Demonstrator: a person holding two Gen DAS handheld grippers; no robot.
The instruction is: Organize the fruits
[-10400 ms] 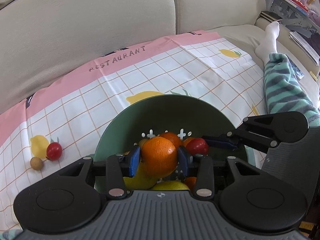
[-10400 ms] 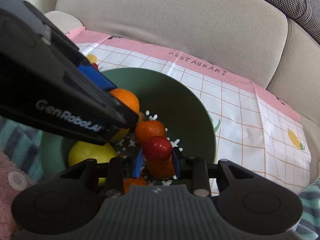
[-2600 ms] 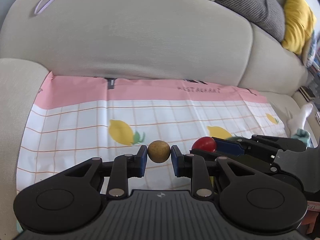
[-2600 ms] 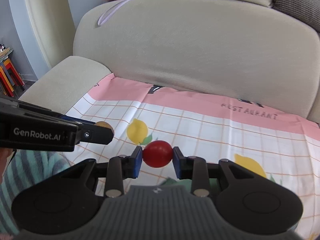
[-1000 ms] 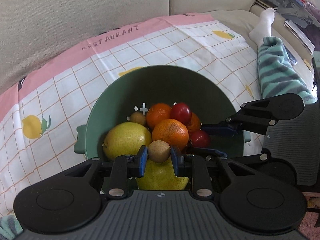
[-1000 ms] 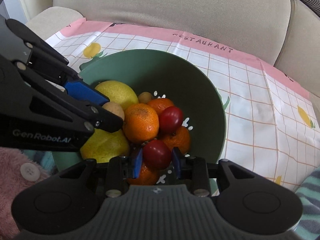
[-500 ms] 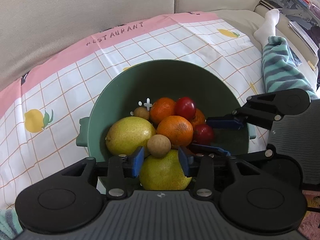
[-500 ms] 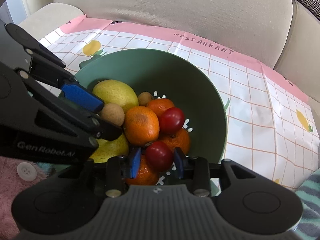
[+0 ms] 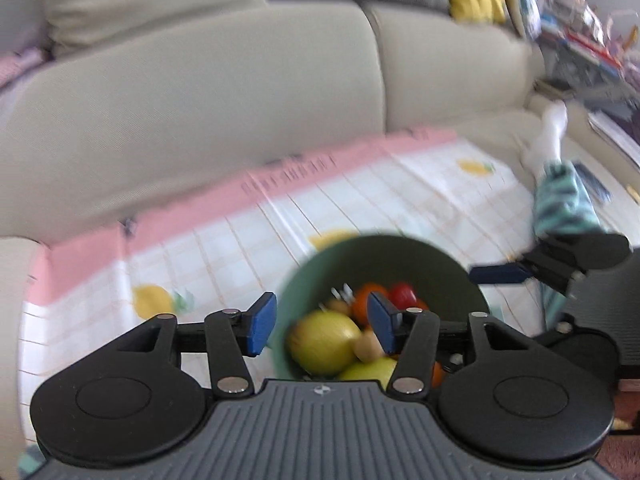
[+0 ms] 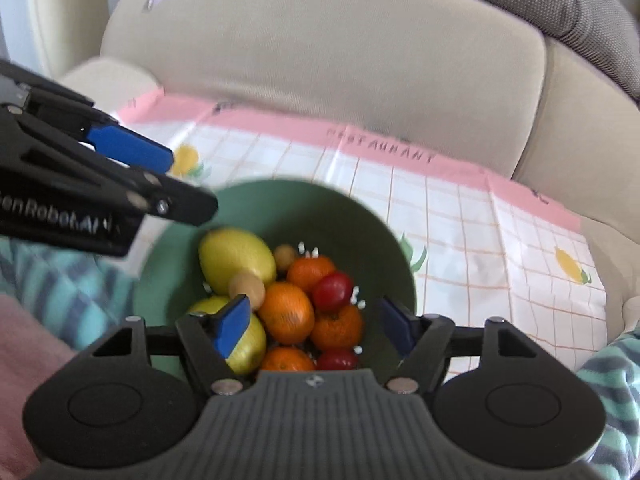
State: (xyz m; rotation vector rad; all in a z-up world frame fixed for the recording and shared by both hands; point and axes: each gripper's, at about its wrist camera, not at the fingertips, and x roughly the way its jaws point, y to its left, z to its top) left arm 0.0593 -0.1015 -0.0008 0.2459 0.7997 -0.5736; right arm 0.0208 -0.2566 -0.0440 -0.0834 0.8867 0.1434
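Both grippers hang above the green bowl (image 10: 280, 204), which sits on a checked cloth (image 10: 472, 236) spread over a sofa (image 10: 320, 52). The left gripper (image 9: 322, 322) has its fingers apart and opening, nothing between them. The right gripper (image 10: 316, 318) likewise: fingers spreading, gripping nothing. The fruits lie piled in the bowl: a lemon (image 10: 237, 261), oranges (image 10: 290, 312), a red tomato (image 10: 333, 291), a second one (image 10: 338, 359) near the camera, and a small brown ball (image 10: 247, 286) resting against the lemon. The left wrist view is blurred.
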